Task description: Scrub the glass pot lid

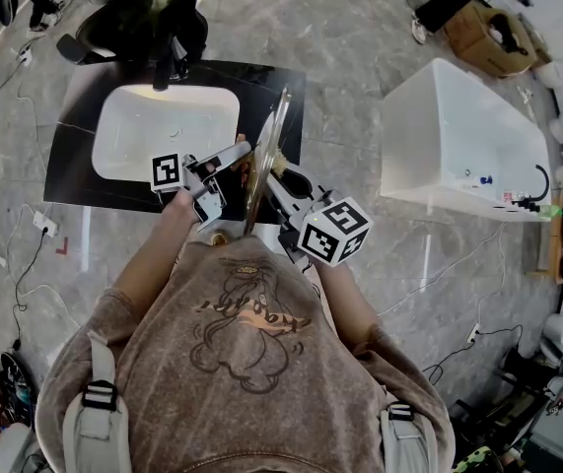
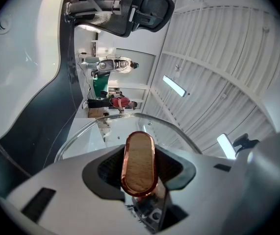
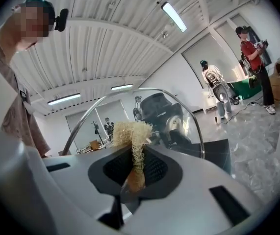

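Seen from above, a person in a brown sweatshirt (image 1: 246, 343) stands at a white sink (image 1: 113, 136) set in a black countertop (image 1: 74, 156), in the upper left of the frame. At the frame's centre, over the sink's right edge, the glass pot lid (image 1: 266, 151) stands on edge, nearly upright, between the two tools. The left gripper (image 1: 240, 153) reaches it from the left. In the left gripper view its jaws are closed on the lid's handle (image 2: 140, 163), an oval wooden knob with a copper rim, and the clear glass curves away behind it. The right gripper (image 1: 273, 180) meets the lid from the lower right. In the right gripper view its jaws are pinched narrow on a pale, fibrous loofah scrubber (image 3: 131, 133), whose frayed top sits against the glass. A white tub (image 1: 458, 146) stands at the right of the head view.
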`<state>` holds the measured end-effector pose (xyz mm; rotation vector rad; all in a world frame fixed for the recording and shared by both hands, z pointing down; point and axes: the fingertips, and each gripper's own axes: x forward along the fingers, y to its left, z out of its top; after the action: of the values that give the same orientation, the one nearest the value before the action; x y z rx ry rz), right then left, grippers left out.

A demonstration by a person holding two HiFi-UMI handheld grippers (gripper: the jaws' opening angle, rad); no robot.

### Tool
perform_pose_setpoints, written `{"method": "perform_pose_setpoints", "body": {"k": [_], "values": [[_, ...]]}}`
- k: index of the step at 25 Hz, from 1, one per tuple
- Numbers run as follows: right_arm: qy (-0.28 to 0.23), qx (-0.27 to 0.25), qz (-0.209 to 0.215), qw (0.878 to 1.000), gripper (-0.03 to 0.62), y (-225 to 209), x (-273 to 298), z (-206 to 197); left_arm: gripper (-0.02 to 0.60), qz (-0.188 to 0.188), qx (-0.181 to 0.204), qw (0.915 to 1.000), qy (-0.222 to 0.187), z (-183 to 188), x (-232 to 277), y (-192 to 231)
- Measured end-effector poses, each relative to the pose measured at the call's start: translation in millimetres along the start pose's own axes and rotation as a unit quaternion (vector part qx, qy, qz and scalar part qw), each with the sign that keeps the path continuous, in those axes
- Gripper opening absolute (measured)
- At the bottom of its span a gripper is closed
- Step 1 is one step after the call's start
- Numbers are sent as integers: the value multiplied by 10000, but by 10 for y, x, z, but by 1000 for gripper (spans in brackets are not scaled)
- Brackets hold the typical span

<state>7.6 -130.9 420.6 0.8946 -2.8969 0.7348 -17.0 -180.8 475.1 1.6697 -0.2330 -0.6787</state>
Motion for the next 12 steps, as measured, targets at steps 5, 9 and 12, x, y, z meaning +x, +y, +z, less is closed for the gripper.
{"method": "perform_pose_setpoints", "body": {"k": [5, 9, 12], "values": [[-282, -70, -204, 9994, 46, -167, 52, 301, 179, 35, -25, 9999, 95, -30, -4, 17], [-369, -243, -460, 9980, 46, -390, 130, 457, 179, 47, -35, 9999, 151, -44, 3, 39], [-368, -313, -665, 9966, 46, -564, 179, 501, 179, 15, -47, 9997, 226, -74, 12, 32]]}}
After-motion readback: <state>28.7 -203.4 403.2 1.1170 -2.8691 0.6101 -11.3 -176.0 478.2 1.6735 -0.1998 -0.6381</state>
